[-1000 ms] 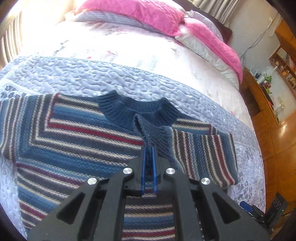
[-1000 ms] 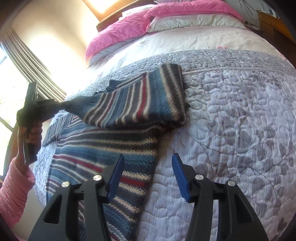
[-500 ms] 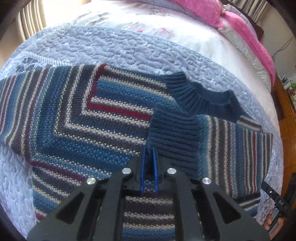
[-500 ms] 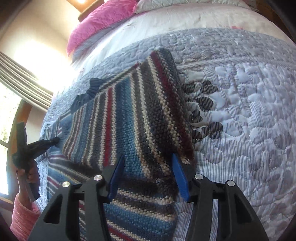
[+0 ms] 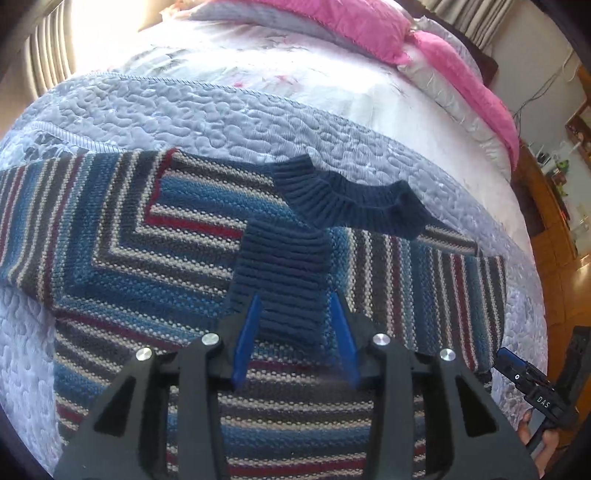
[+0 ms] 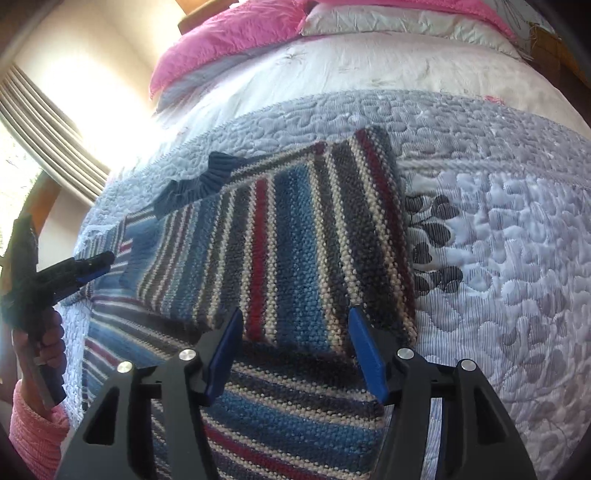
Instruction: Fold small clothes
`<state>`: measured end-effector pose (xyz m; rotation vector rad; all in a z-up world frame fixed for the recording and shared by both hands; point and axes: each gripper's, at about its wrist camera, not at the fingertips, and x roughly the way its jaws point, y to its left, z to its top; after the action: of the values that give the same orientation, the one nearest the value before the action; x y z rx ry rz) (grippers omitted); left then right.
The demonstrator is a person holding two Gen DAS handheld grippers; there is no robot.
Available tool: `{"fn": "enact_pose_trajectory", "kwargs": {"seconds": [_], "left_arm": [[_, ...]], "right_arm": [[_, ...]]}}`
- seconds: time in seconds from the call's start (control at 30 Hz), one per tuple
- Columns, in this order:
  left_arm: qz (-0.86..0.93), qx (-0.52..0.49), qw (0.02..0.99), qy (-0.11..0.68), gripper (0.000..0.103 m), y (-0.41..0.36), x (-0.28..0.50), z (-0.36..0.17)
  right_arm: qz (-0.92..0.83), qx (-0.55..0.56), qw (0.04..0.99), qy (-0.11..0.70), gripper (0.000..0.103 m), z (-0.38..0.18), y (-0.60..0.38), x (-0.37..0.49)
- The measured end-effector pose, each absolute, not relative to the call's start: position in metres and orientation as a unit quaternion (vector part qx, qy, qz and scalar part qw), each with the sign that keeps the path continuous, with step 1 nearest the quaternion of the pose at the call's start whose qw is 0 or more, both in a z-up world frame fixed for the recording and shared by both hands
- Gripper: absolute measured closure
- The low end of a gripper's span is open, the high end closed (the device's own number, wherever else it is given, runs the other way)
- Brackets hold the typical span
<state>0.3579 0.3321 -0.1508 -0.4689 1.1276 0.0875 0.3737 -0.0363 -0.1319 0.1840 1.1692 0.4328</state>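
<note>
Sweater (image 5: 147,236) hem cut off below; left gripper (image 5: 293,332) and right gripper (image 6: 295,347) jaws spread.

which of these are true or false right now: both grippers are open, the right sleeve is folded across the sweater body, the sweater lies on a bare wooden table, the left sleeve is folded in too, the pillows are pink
1. Both grippers are open. True: the left gripper and the right gripper both have their fingers spread.
2. One sleeve is folded across the sweater body. True: the folded sleeve lies flat over it, its navy cuff between the left fingers.
3. The sweater lies on a bare wooden table. False: it lies on a quilted bedspread.
4. The other sleeve is folded in too. False: the other sleeve lies stretched outward.
5. The pillows are pink. True.
</note>
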Motion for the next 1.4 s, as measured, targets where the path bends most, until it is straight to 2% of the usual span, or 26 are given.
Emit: {"fn": "enact_pose_trajectory", "kwargs": {"seconds": [0.17, 0.3, 0.37, 0.43, 0.6, 0.77, 0.97, 1.4], "left_arm": [[0.053, -0.219, 0.796, 0.561, 0.069, 0.335, 0.363, -0.196], [0.044, -0.224, 0.800, 0.555, 0.070, 0.339, 0.355, -0.185], [0.045, -0.229, 0.803, 0.548, 0.061, 0.350, 0.346, -0.172], [0.051, -0.223, 0.812, 0.536, 0.047, 0.370, 0.332, -0.156], [0.116, -0.246, 0.814, 0.514, 0.040, 0.468, 0.277, -0.135], [0.232, -0.296, 0.781, 0.499, 0.040, 0.596, 0.206, -0.137], [0.307, -0.417, 0.726, 0.452, 0.042, 0.718, 0.144, -0.161], [0.288, -0.512, 0.719, 0.371, 0.042, 0.793, 0.159, -0.198]], "right_arm": [[0.189, 0.083, 0.803, 0.559, 0.044, -0.158, -0.036, 0.373], [0.178, 0.060, 0.807, 0.561, 0.043, -0.147, -0.025, 0.368], [0.195, 0.070, 0.809, 0.550, 0.041, -0.130, -0.020, 0.360], [0.208, 0.073, 0.809, 0.544, 0.039, -0.116, -0.011, 0.351], [0.226, 0.034, 0.808, 0.543, 0.038, -0.103, 0.026, 0.330], [0.215, -0.002, 0.812, 0.543, 0.038, -0.108, 0.048, 0.330], [0.201, 0.002, 0.809, 0.552, 0.037, -0.116, 0.056, 0.343], [0.181, -0.011, 0.806, 0.564, 0.036, -0.141, 0.059, 0.351]]}}
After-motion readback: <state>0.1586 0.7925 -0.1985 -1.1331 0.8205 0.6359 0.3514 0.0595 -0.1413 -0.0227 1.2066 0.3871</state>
